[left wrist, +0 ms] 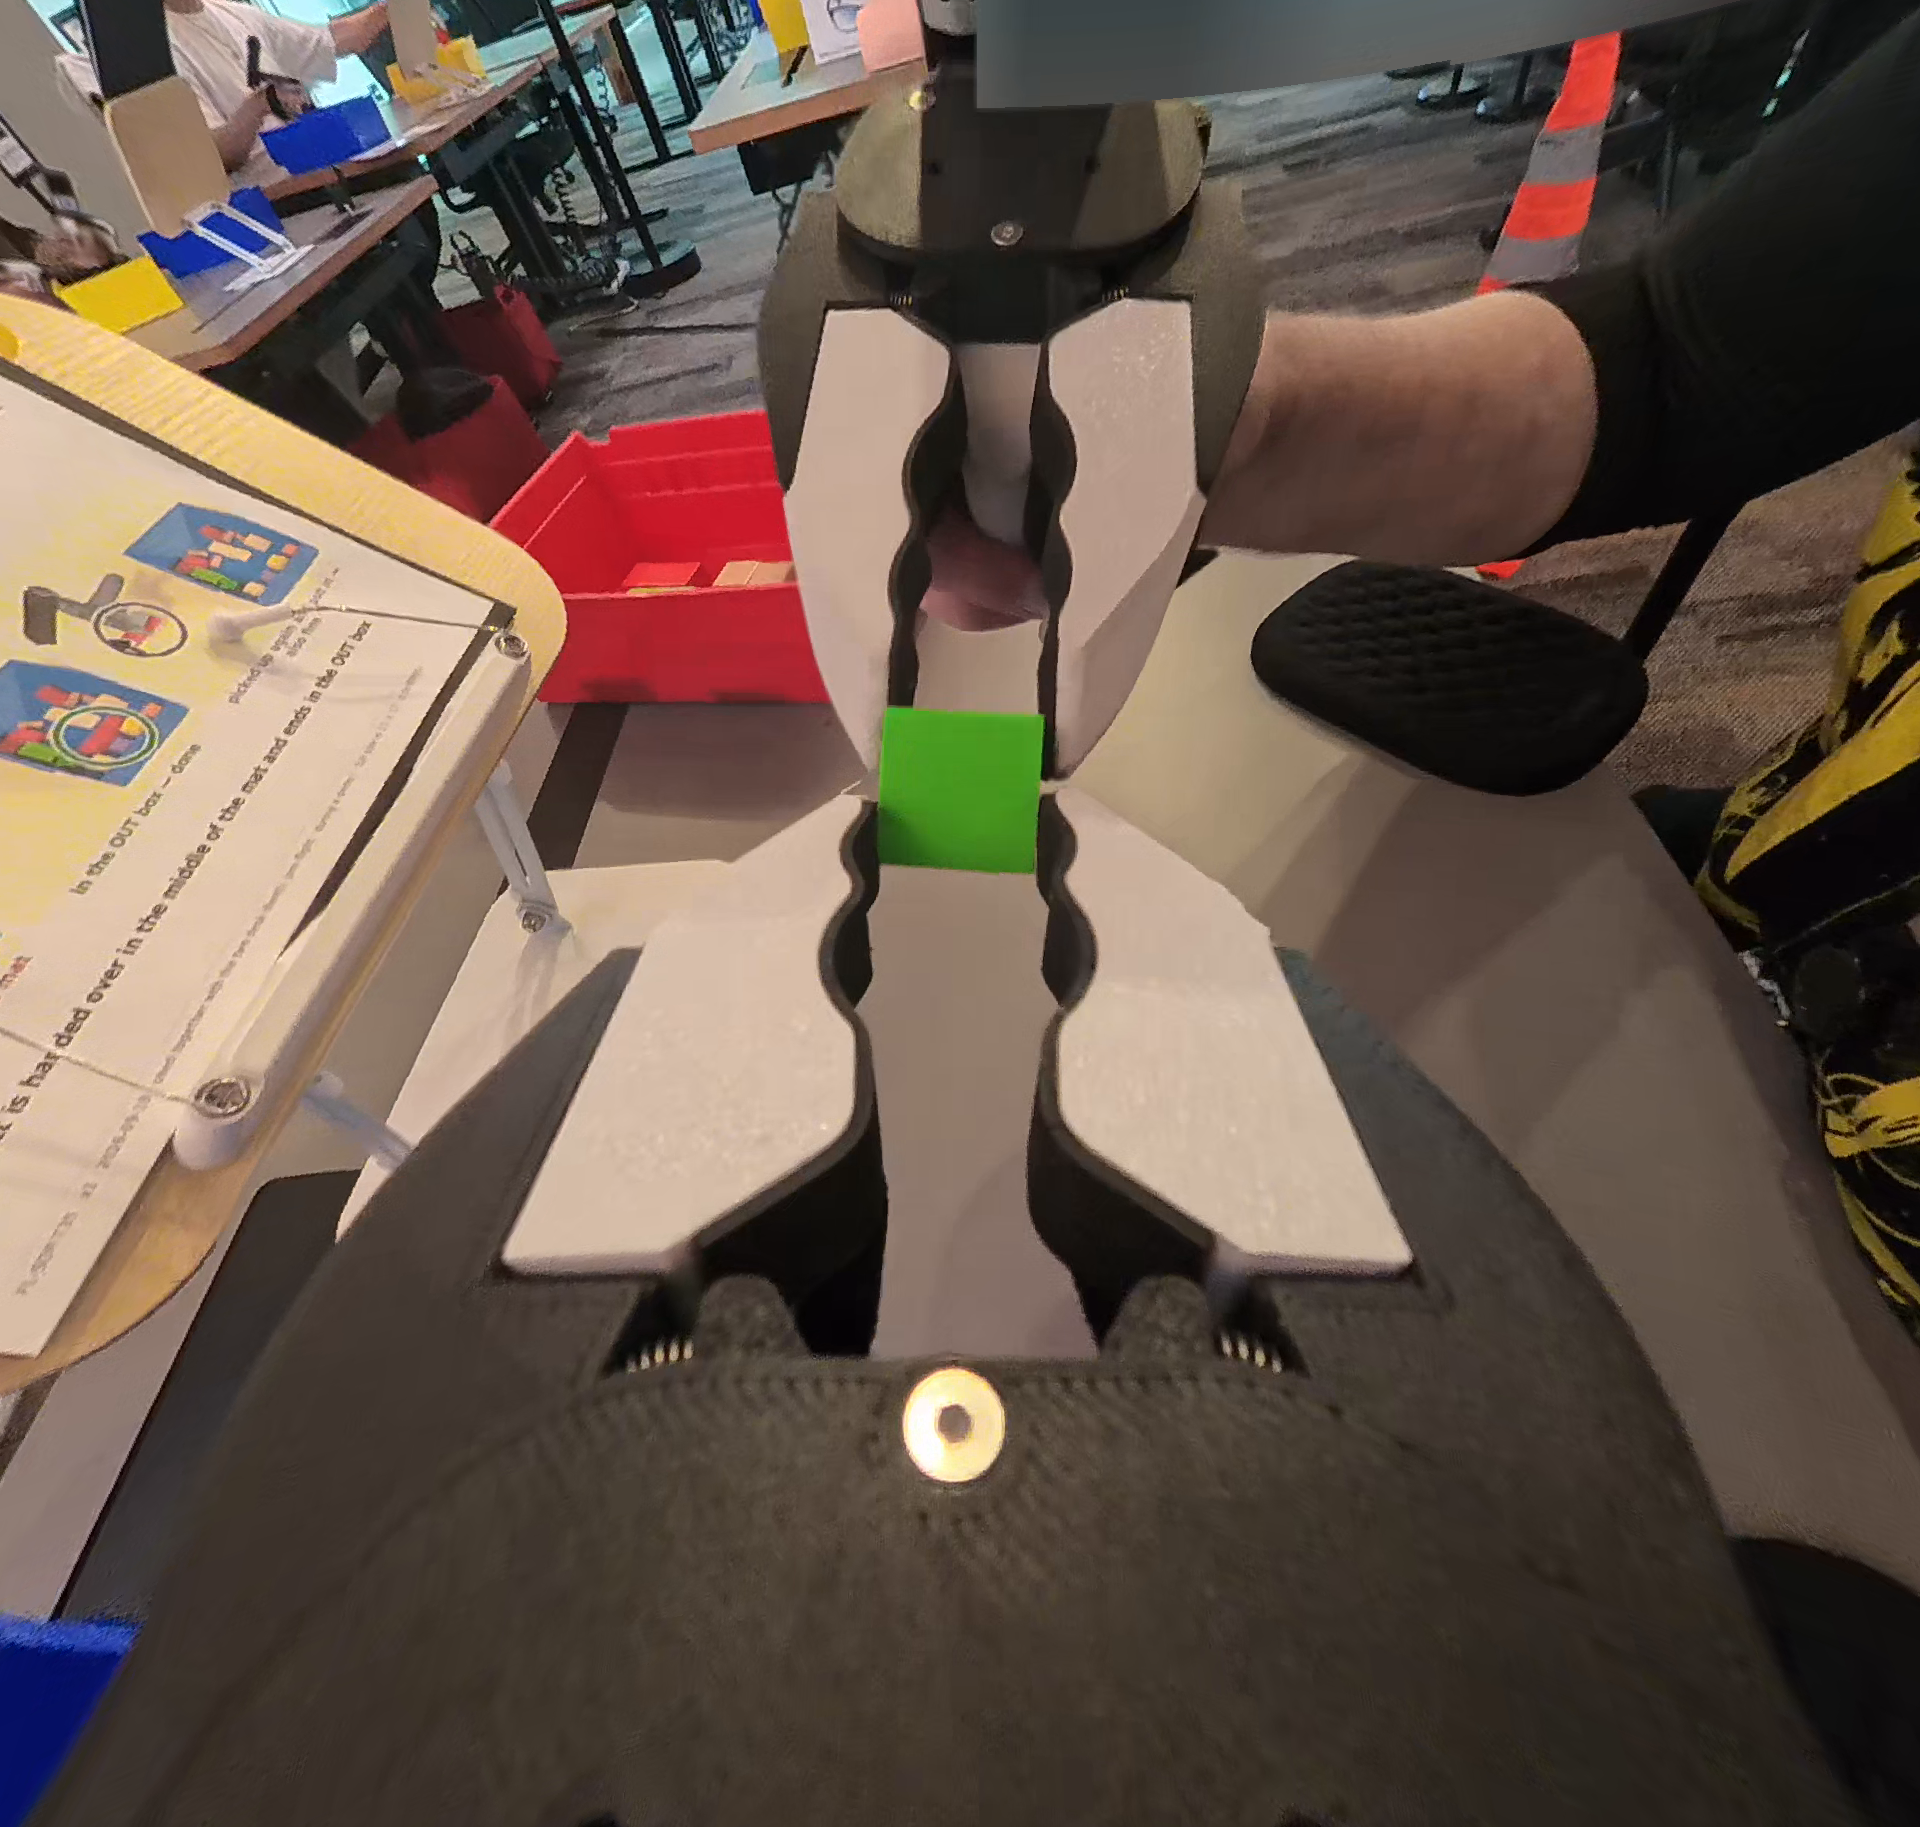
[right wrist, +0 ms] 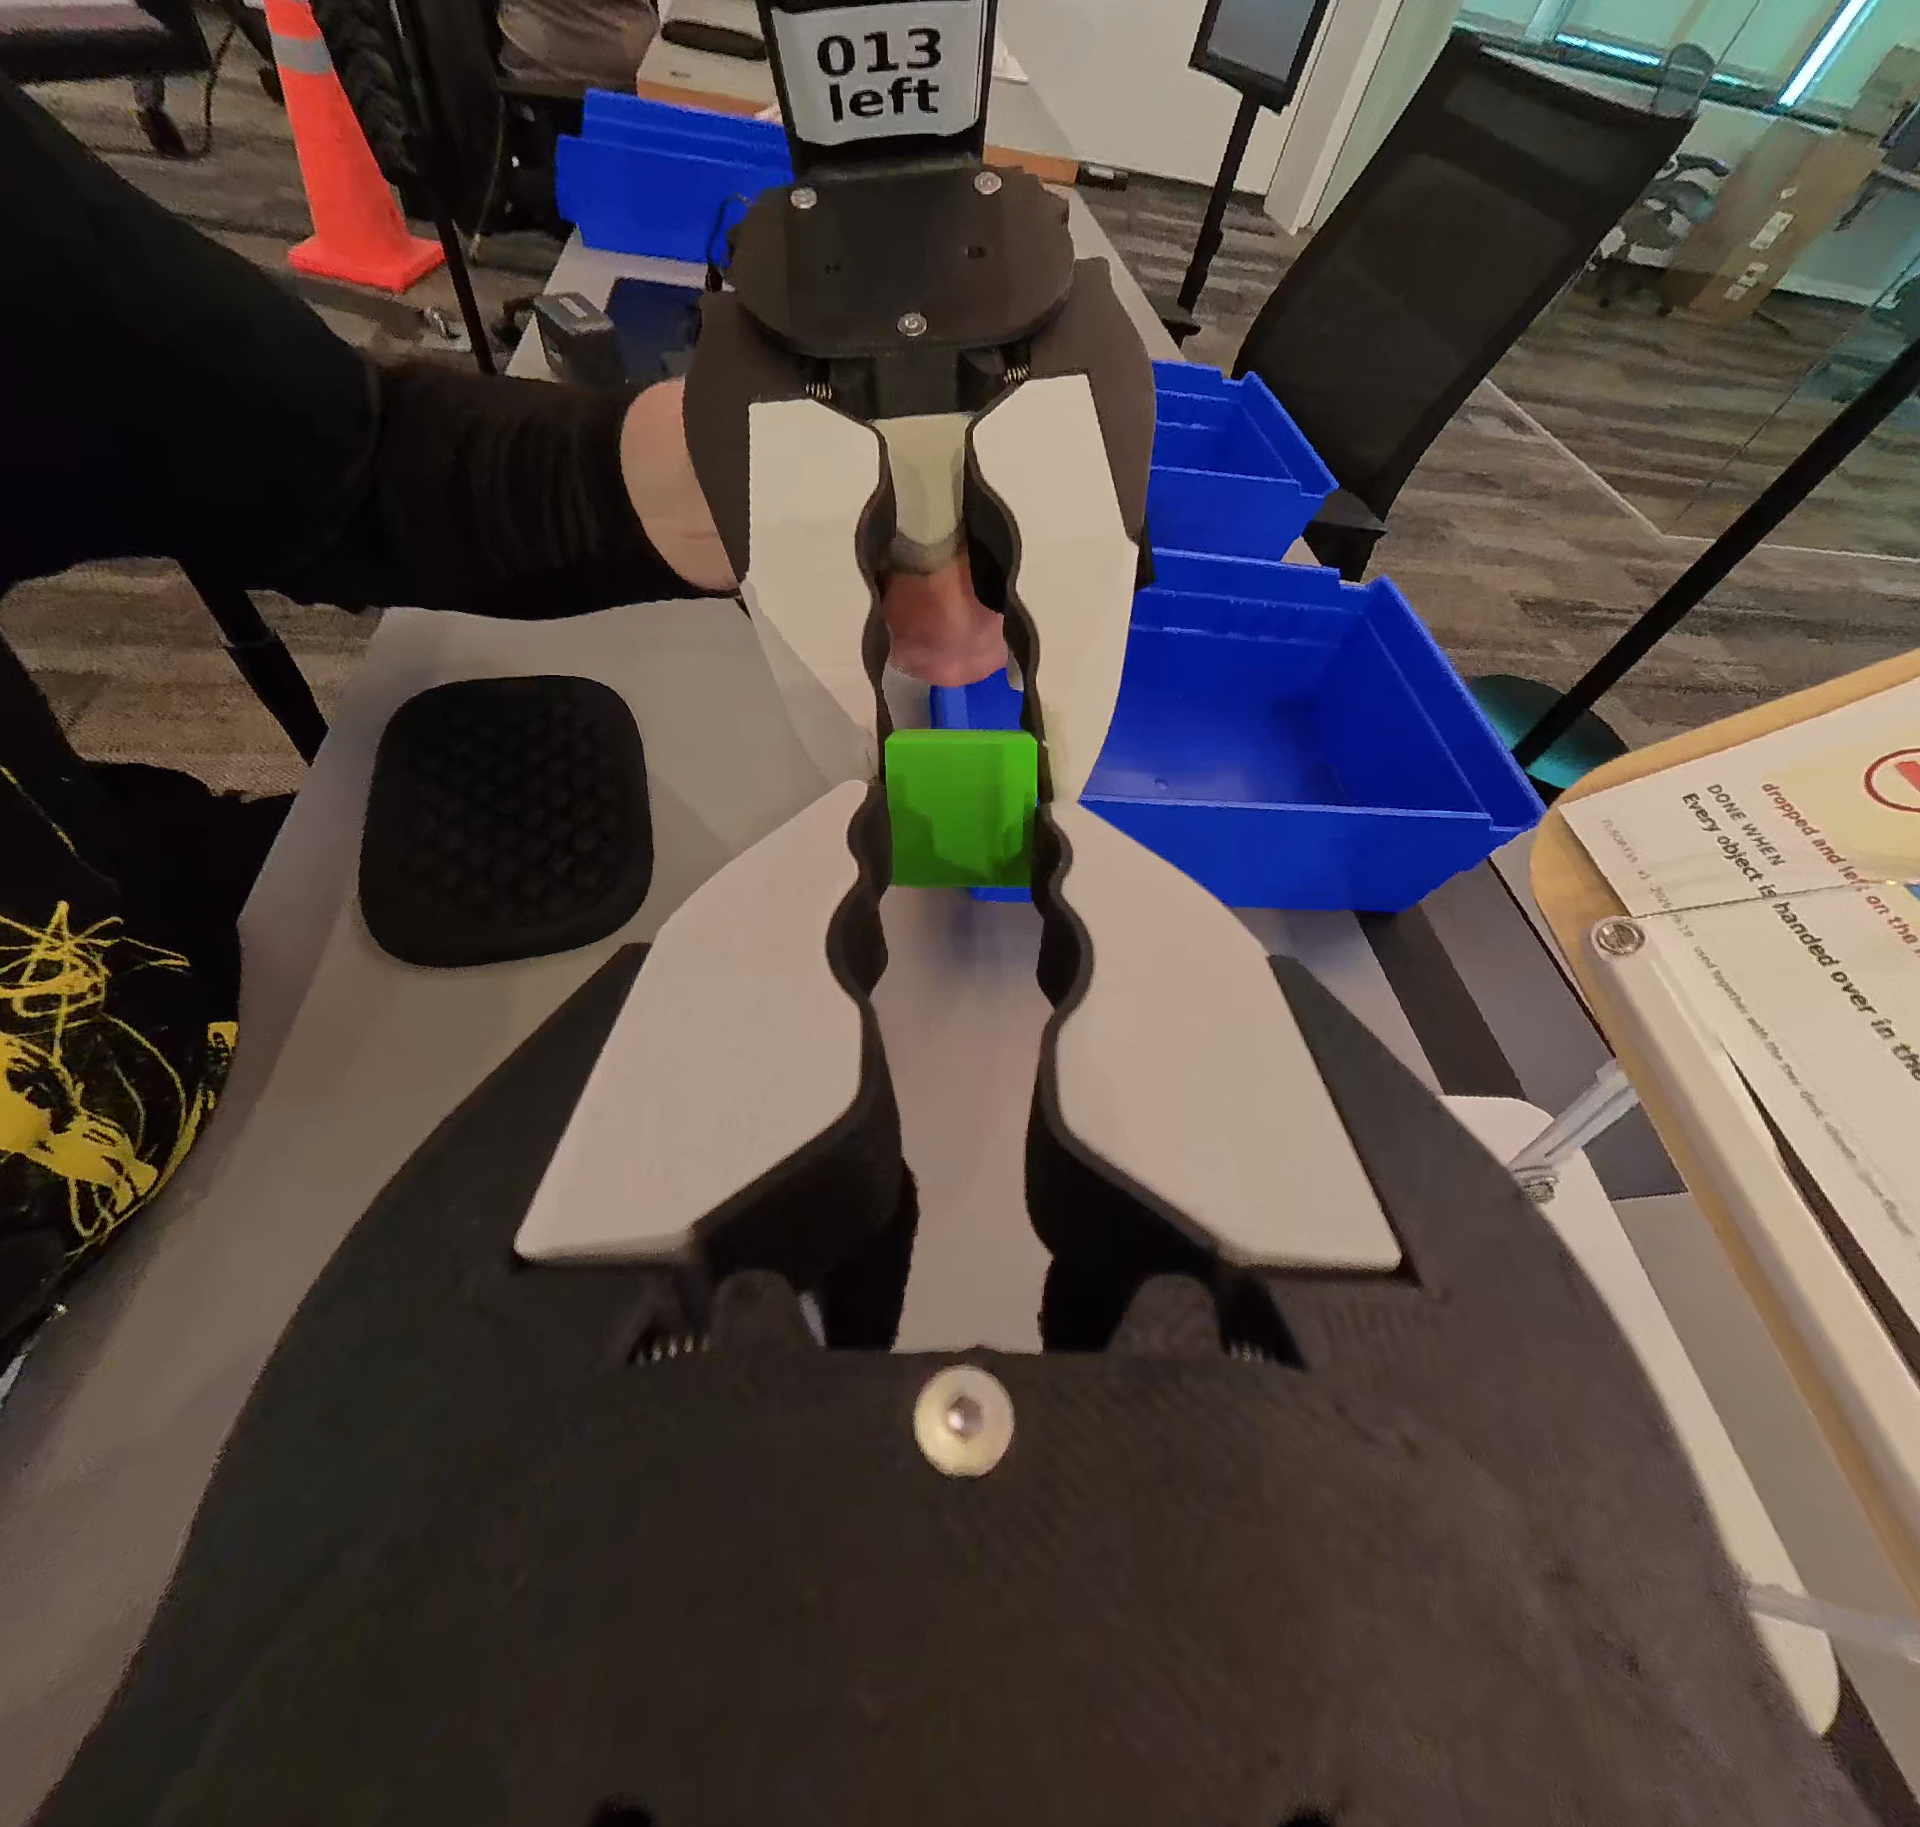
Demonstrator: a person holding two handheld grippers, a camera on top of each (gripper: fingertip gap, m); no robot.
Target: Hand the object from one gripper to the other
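Note:
A green block (left wrist: 958, 790) hangs in the air above the grey table (left wrist: 1403, 894), between the tips of both grippers, which face each other. In the left wrist view my left gripper (left wrist: 958, 827) comes in from below, and its pads press on the near part of the block. The right gripper (left wrist: 966, 743) comes from the far side, and its pads lie on the far part. The right wrist view shows the same hold. There my right gripper (right wrist: 961, 837) is shut on the green block (right wrist: 961, 811), and the left gripper (right wrist: 961, 749) holds the block's other end.
A red bin (left wrist: 665, 572) with a few blocks stands behind on the left. Blue bins (right wrist: 1330, 738) stand on the other side. A black pad (right wrist: 509, 811) lies on the table. An instruction board (left wrist: 208, 790) stands at the table edge. An orange cone (right wrist: 332, 146) stands on the floor.

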